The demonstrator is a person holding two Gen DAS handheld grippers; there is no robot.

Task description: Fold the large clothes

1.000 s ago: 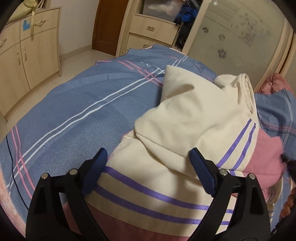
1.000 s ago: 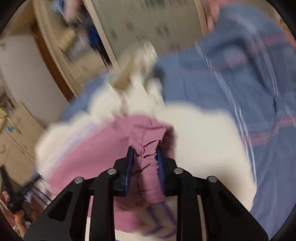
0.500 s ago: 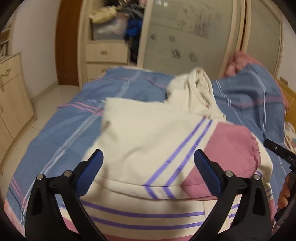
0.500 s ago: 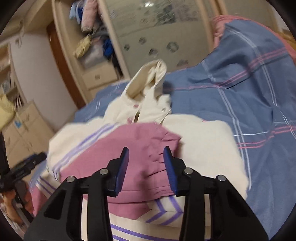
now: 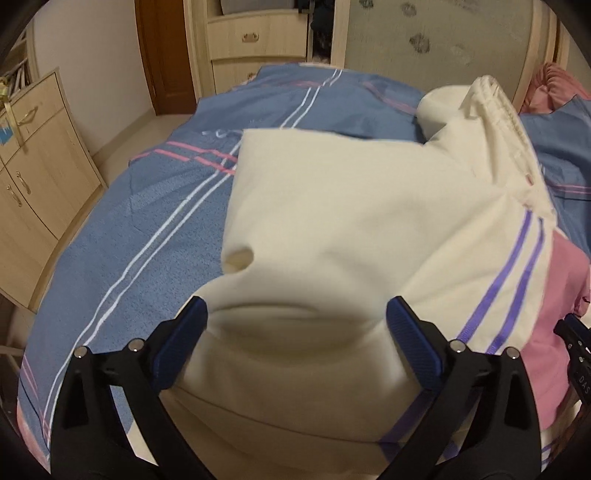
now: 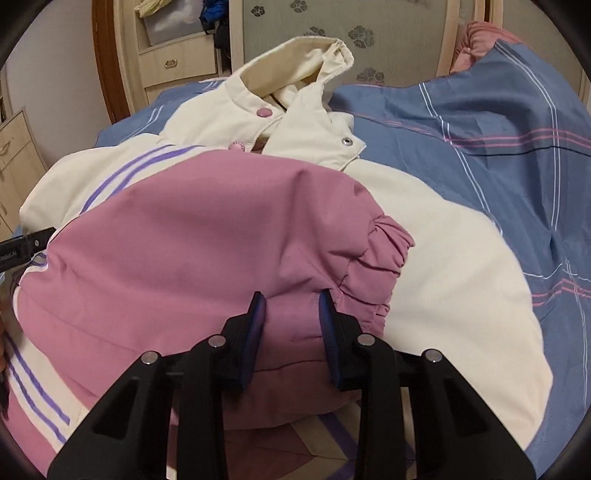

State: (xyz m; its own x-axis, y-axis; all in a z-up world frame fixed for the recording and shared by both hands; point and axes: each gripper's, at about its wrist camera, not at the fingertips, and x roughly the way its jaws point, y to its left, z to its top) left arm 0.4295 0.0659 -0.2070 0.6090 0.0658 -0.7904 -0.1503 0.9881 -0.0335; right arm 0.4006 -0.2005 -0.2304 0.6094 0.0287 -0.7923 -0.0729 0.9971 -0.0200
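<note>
A cream hooded jacket [image 5: 332,229] with purple stripes and pink cuffs lies on the bed, sleeves folded over its body. My left gripper [image 5: 295,332] is wide open, its fingers straddling the cream sleeve fold without gripping it. In the right wrist view the jacket [image 6: 443,266] shows its hood [image 6: 295,62] at the far end. The pink sleeve cuff [image 6: 229,251] lies across the front. My right gripper [image 6: 291,317] is partly open above the pink cuff, jaws apart and not clamping cloth.
The bed has a blue sheet with pink and white stripes [image 5: 147,221] [image 6: 480,129]. Wooden cabinets [image 5: 33,177] stand to the left. A wardrobe with drawers [image 5: 255,40] and a frosted sliding door [image 6: 351,33] stands beyond the bed. A pink pillow [image 6: 484,40] lies far right.
My right gripper let go of the pink cuff and opened; the sleeve now rests on the jacket. My left gripper moved in over the cream sleeve, still open.
</note>
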